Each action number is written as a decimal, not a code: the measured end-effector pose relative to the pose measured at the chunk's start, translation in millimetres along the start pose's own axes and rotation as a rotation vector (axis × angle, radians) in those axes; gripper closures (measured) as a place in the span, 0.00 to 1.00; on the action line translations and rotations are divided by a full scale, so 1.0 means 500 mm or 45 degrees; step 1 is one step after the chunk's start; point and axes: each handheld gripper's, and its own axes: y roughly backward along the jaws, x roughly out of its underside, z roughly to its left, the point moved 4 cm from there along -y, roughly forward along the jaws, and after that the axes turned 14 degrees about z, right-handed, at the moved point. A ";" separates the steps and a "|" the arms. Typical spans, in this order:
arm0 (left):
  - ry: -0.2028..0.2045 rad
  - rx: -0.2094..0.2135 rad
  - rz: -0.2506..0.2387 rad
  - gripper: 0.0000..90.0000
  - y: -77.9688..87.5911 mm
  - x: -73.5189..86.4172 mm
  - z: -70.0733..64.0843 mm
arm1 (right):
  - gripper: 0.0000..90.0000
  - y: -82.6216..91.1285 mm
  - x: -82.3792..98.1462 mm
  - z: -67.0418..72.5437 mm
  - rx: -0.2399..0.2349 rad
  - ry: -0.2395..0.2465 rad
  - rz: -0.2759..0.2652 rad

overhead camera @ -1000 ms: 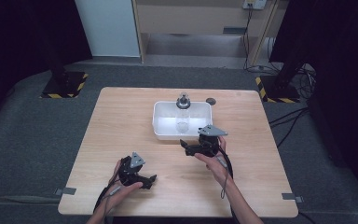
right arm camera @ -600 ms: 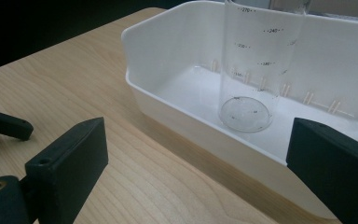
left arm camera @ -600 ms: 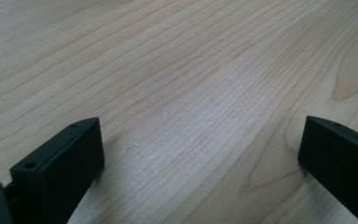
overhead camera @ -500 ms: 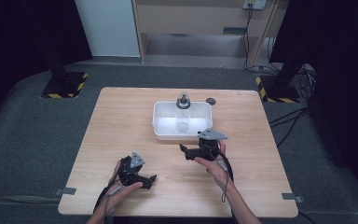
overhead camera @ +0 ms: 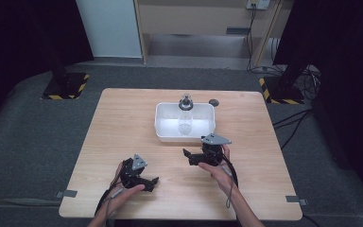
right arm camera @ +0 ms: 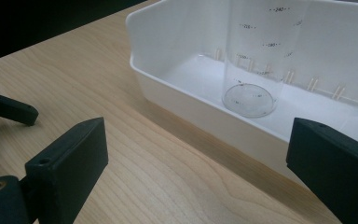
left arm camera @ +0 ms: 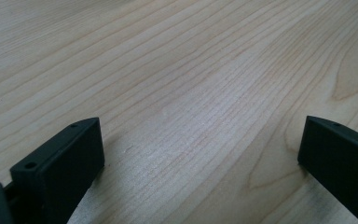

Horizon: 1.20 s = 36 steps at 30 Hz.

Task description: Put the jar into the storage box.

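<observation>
1. A clear cup (overhead camera: 185, 124) with measuring marks is seen standing upright inside a white tub (overhead camera: 163, 133) near the middle of the table (overhead camera: 123, 123), toward its far side.
2. The right gripper (overhead camera: 192, 158) is held just in front of the tub's near wall, and nothing is touched by it.
3. In the right gripper view, its two black fingers (right arm camera: 70, 163) are spread wide apart, and nothing is held between them.
4. In that view, the near wall of the tub (right arm camera: 191, 100) is seen between the fingers and the cup (right arm camera: 256, 60).
5. The left gripper (overhead camera: 152, 182) is held low over the table near its front edge, well apart from the tub.
6. In the left gripper view, its fingers (left arm camera: 70, 158) are spread wide too, and only bare wood of the table (left arm camera: 191, 70) is seen between them.
7. A glass jar (overhead camera: 185, 101) is seen just behind the tub, and a small dark disc (overhead camera: 213, 101) lies to the right of the jar.
8. Open wood is left on the left side of the table and along the front edge.
9. A grey floor (overhead camera: 38, 142) is seen all around the table.
</observation>
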 end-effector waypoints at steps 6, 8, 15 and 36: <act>0.000 0.000 0.000 0.00 0.000 0.000 0.000 | 0.06 0.002 0.011 0.002 -0.003 0.002 0.011; 0.000 0.000 0.000 0.00 0.000 0.000 0.000 | 0.06 0.003 0.015 0.003 -0.005 0.005 0.016; 0.000 0.000 0.000 0.00 0.000 0.000 0.000 | 0.06 0.004 0.028 0.006 -0.011 0.007 0.034; -0.002 -0.001 0.000 0.00 0.000 0.000 0.000 | 0.06 0.018 0.059 0.005 -0.020 0.002 0.060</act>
